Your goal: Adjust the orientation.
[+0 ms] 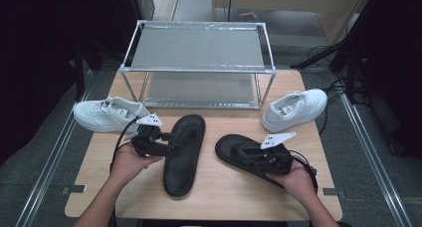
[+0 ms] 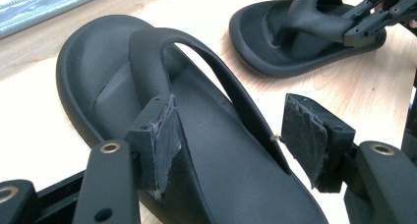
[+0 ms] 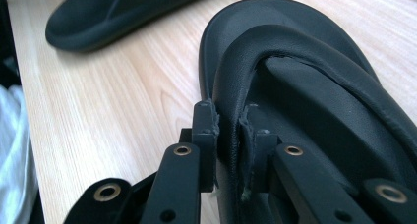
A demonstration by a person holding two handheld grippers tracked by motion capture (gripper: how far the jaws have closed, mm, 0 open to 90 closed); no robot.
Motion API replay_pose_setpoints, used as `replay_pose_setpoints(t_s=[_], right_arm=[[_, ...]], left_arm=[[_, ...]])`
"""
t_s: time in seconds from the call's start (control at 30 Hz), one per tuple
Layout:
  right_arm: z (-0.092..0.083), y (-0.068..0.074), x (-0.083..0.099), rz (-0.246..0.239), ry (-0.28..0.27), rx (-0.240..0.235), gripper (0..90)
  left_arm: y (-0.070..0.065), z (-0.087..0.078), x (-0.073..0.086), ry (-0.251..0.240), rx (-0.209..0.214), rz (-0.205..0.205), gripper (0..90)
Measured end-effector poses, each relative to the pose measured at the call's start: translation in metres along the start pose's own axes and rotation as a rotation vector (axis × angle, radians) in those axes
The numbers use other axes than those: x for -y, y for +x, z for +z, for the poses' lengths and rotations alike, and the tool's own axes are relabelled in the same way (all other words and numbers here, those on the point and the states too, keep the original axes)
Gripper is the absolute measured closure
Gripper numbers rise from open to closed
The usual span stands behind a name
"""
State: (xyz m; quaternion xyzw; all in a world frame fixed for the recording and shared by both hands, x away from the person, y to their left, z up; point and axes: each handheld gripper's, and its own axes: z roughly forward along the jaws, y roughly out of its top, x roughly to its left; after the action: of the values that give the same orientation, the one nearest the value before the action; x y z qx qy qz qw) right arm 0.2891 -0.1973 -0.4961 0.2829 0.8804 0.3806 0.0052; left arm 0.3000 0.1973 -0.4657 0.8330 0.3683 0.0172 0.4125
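Two black thong sandals lie on the wooden table (image 1: 224, 187). The left sandal (image 1: 184, 152) (image 2: 123, 81) points away from me, and my left gripper (image 1: 168, 141) (image 2: 231, 138) stands open at its side, its two pads on either side of the strap with a wide gap. The right sandal (image 1: 234, 148) (image 3: 314, 76) lies at an angle. My right gripper (image 1: 258, 160) (image 3: 230, 133) is shut on its strap, the pads pinching the strap's edge. In the left gripper view, the right gripper (image 2: 373, 17) also shows on the far sandal (image 2: 275, 52).
One white sneaker (image 1: 107, 113) lies at the table's left edge, another white sneaker (image 1: 294, 108) at the right. A two-level metal rack (image 1: 199, 48) stands at the back. Bare wood shows in front of the sandals.
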Motion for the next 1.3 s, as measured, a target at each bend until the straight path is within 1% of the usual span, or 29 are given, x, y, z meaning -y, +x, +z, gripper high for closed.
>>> replay_pose_setpoints(t_s=[0.1,0.23,0.33,0.43,0.57,0.7,0.73,0.87,0.9,1.0,1.1,1.17,1.23,1.3], right_arm=[[-0.001,0.001,-0.006,0.028,-0.023,0.001,80.8],[0.001,0.002,-0.015,0.073,-0.034,0.012,80.9],[0.005,0.001,-0.021,0.089,-0.038,0.016,80.9],[0.011,0.000,-0.027,0.119,-0.032,0.031,80.8],[0.018,-0.003,-0.035,0.160,-0.047,0.044,80.9],[0.025,-0.005,-0.044,0.187,-0.052,0.061,80.8],[0.028,-0.006,-0.046,0.191,-0.052,0.066,80.8],[0.037,-0.009,-0.054,0.215,-0.046,0.111,80.4],[0.038,-0.009,-0.056,0.214,-0.044,0.116,80.4],[0.045,-0.012,-0.060,0.237,-0.045,0.151,80.2],[0.052,-0.013,-0.063,0.251,-0.058,0.160,80.1],[0.056,-0.013,-0.063,0.247,-0.060,0.165,79.8],[0.060,-0.014,-0.063,0.248,-0.059,0.160,79.6],[0.060,-0.014,-0.062,0.252,-0.073,0.154,76.5]], left_arm=[[0.000,-0.001,0.001,-0.001,0.001,-0.004,38.4],[0.001,-0.002,0.003,-0.004,-0.006,-0.007,38.4],[0.001,-0.003,0.003,-0.005,-0.006,-0.009,38.4],[0.001,-0.003,0.004,-0.007,-0.003,-0.012,38.4],[0.001,-0.004,0.004,-0.007,-0.004,-0.014,38.4],[0.001,-0.003,0.004,-0.004,-0.003,-0.013,38.4],[0.001,-0.003,0.004,-0.006,0.000,-0.013,38.4],[0.001,-0.003,0.004,-0.004,-0.001,-0.011,38.4],[0.001,-0.003,0.004,-0.004,-0.003,-0.010,38.4],[0.001,-0.003,0.005,-0.005,0.000,-0.011,38.4],[0.002,-0.003,0.005,-0.007,0.001,-0.015,38.4],[0.002,-0.003,0.005,-0.007,0.000,-0.015,38.4],[0.003,-0.002,0.006,-0.002,-0.001,-0.015,38.4],[0.003,-0.002,0.006,-0.003,-0.001,-0.013,38.4]])
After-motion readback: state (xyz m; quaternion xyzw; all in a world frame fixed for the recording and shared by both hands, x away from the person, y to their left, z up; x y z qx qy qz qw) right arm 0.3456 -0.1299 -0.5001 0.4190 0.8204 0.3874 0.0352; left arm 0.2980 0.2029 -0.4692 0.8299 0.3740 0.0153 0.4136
